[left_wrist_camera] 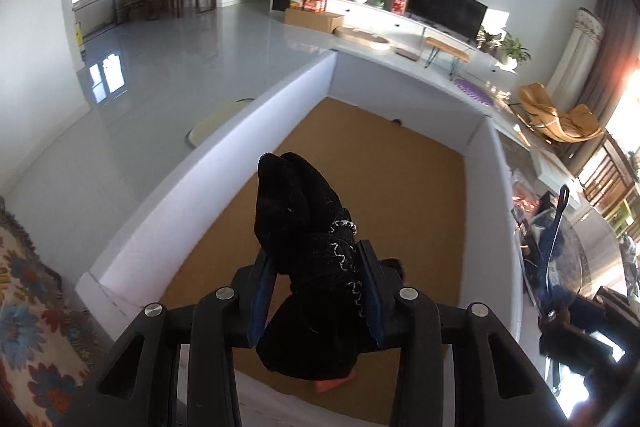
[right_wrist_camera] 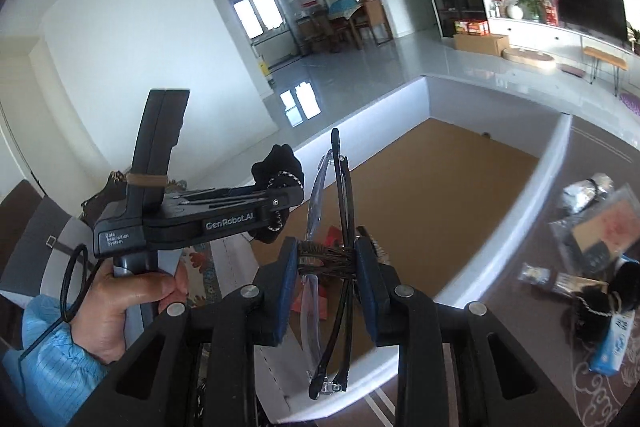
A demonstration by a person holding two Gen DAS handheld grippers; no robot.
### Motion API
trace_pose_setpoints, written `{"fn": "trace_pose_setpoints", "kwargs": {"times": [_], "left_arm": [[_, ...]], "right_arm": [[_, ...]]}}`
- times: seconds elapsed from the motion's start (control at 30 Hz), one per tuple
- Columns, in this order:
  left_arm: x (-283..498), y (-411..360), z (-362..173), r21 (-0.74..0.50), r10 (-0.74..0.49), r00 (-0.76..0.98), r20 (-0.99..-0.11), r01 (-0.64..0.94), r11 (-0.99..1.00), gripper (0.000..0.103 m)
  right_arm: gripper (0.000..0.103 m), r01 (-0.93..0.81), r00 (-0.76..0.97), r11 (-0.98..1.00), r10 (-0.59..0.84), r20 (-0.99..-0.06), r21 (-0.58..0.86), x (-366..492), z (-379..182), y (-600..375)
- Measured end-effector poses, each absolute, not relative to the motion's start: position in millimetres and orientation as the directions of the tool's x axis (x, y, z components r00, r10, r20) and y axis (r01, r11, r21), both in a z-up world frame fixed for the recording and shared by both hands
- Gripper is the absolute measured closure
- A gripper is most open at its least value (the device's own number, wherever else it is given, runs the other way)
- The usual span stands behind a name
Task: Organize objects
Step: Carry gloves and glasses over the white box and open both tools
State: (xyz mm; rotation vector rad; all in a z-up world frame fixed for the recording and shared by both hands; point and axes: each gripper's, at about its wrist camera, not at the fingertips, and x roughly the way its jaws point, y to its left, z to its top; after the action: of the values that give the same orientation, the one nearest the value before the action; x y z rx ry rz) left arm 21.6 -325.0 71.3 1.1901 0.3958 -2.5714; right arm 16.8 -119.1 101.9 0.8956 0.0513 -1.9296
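My left gripper [left_wrist_camera: 316,259] is shut on a rolled pair of black socks [left_wrist_camera: 308,227] with white stitching, held over a white-walled box [left_wrist_camera: 224,147] with a brown cardboard floor. An orange-red item [left_wrist_camera: 332,383] peeks out on the box floor beneath the socks. My right gripper [right_wrist_camera: 326,255] is shut on a folded pair of black-framed glasses [right_wrist_camera: 340,227] that stands upright between the blue pads, above the box's near left corner. In the right wrist view the left gripper [right_wrist_camera: 280,195] with the socks [right_wrist_camera: 278,167] is to the left, gripped by a hand [right_wrist_camera: 120,307] in a light blue sleeve.
Right of the box [right_wrist_camera: 552,163], on a brown patterned surface, lie plastic-wrapped packets [right_wrist_camera: 596,223], another black sock bundle [right_wrist_camera: 608,295] and a blue-white carton [right_wrist_camera: 612,343]. A floral cloth [left_wrist_camera: 36,307] lies left of the box. Glossy floor, a TV unit [left_wrist_camera: 448,7] and a chair stand beyond.
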Motion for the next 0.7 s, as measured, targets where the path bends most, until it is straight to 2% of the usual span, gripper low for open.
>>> {"fn": "trace_pose_setpoints", "kwargs": {"times": [0.07, 0.1, 0.13, 0.17, 0.2, 0.27, 0.33, 0.43, 0.53, 0.7], "left_arm": [[20, -340, 59, -0.124, -0.154, -0.589, -0.793, 0.403, -0.907, 0.056], [18, -347, 53, -0.126, -0.153, -0.573, -0.806, 0.418, -0.900, 0.044], [17, -352, 47, -0.127, -0.156, -0.557, -0.816, 0.435, -0.891, 0.028], [15, -356, 41, -0.126, -0.164, -0.547, -0.821, 0.454, -0.882, 0.023], [17, -358, 38, -0.126, -0.173, -0.542, -0.822, 0.470, -0.874, 0.021], [22, -358, 34, -0.134, -0.180, -0.540, -0.822, 0.490, -0.861, 0.021], [27, -353, 35, -0.149, -0.183, -0.559, -0.809, 0.496, -0.856, 0.021], [34, -333, 43, -0.176, -0.176, -0.599, -0.781, 0.481, -0.859, 0.021], [41, -294, 61, -0.218, -0.124, -0.665, -0.737, 0.407, -0.887, 0.021], [54, -190, 84, -0.293, 0.083, -0.755, -0.651, 0.149, -0.944, 0.021]], "right_arm": [[0.073, 0.804, -0.226, -0.511, -0.735, -0.639, 0.303, 20, 88, -144], [0.072, 0.812, -0.211, -0.506, -0.719, -0.663, 0.290, 22, 79, -155], [0.070, 0.816, -0.209, -0.511, -0.698, -0.685, 0.271, 22, 71, -162], [0.063, 0.816, -0.214, -0.519, -0.680, -0.702, 0.254, 22, 65, -168], [0.057, 0.815, -0.216, -0.524, -0.672, -0.709, 0.249, 22, 61, -169], [0.037, 0.806, -0.229, -0.533, -0.681, -0.695, 0.257, 21, 60, -163], [0.027, 0.799, -0.258, -0.543, -0.697, -0.670, 0.257, 22, 64, -147], [0.021, 0.786, -0.314, -0.572, -0.696, -0.646, 0.234, 17, 73, -117], [0.012, 0.755, -0.415, -0.630, -0.674, -0.611, 0.182, 20, 77, -72], [0.008, 0.627, -0.587, -0.775, -0.533, -0.609, 0.073, 21, 50, 24]]}}
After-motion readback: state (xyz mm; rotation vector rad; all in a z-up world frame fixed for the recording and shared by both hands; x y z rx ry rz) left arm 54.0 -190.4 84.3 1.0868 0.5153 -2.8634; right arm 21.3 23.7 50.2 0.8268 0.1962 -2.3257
